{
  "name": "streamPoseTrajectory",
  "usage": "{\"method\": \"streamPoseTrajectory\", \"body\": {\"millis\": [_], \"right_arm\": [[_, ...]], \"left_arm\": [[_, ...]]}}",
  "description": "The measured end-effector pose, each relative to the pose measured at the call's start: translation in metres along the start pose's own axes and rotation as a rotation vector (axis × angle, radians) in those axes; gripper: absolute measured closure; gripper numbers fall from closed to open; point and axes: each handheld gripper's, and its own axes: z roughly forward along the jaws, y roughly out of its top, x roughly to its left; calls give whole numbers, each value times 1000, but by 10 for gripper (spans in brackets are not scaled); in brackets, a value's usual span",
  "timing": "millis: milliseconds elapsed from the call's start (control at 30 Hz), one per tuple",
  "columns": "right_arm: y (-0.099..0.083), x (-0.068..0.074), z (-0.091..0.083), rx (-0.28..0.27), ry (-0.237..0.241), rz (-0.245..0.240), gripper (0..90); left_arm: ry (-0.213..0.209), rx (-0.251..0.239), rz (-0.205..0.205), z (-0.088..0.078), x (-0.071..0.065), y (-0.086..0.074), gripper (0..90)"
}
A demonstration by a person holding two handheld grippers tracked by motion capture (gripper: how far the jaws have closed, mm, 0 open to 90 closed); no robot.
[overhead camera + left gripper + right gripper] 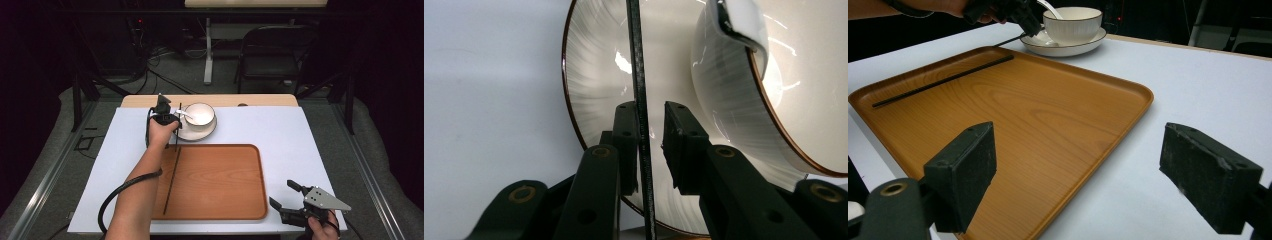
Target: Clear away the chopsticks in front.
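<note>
High view: left gripper point(168, 119) at far left beside plate point(206, 133) and bowl point(199, 114), clasping one black chopstick point(178, 132); second chopstick point(172, 180) lying on wooden tray point(220, 200).

Left gripper view: jaws pinching the chopstick, plate behind.

Right gripper view: right gripper point(1095, 167) gaping, empty, near the tray.

Likely step: laying chopstick onto the tray; next, lowering and releasing alongside its mate.

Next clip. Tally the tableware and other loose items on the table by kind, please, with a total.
Wooden tray: 1
Black chopstick: 1
Bowl: 1
Plate: 1
White spoon: 1
Total: 5
</note>
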Motion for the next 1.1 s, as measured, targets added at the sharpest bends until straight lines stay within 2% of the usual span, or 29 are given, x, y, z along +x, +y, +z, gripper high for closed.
{"method": "streamPoseTrajectory", "body": {"millis": [200,400,567,967,1033,1100], "right_arm": [[0,0,0,1,0,-1,145],[0,0,-1,0,0,-7,145],[0,0,-1,-1,-1,-5,145],[0,0,-1,1,2,-10,145],[0,0,-1,4,3,-10,145],[0,0,-1,3,3,-11,146]], "left_arm": [[12,44,-42,4,2,3,838],[4,47,-57,2,5,3,853],[-12,28,-69,-6,7,2,854],[-47,-12,-50,-40,13,-4,854],[-63,-18,-24,-50,15,-8,854],[-57,-23,-2,-59,16,-12,854]]}}
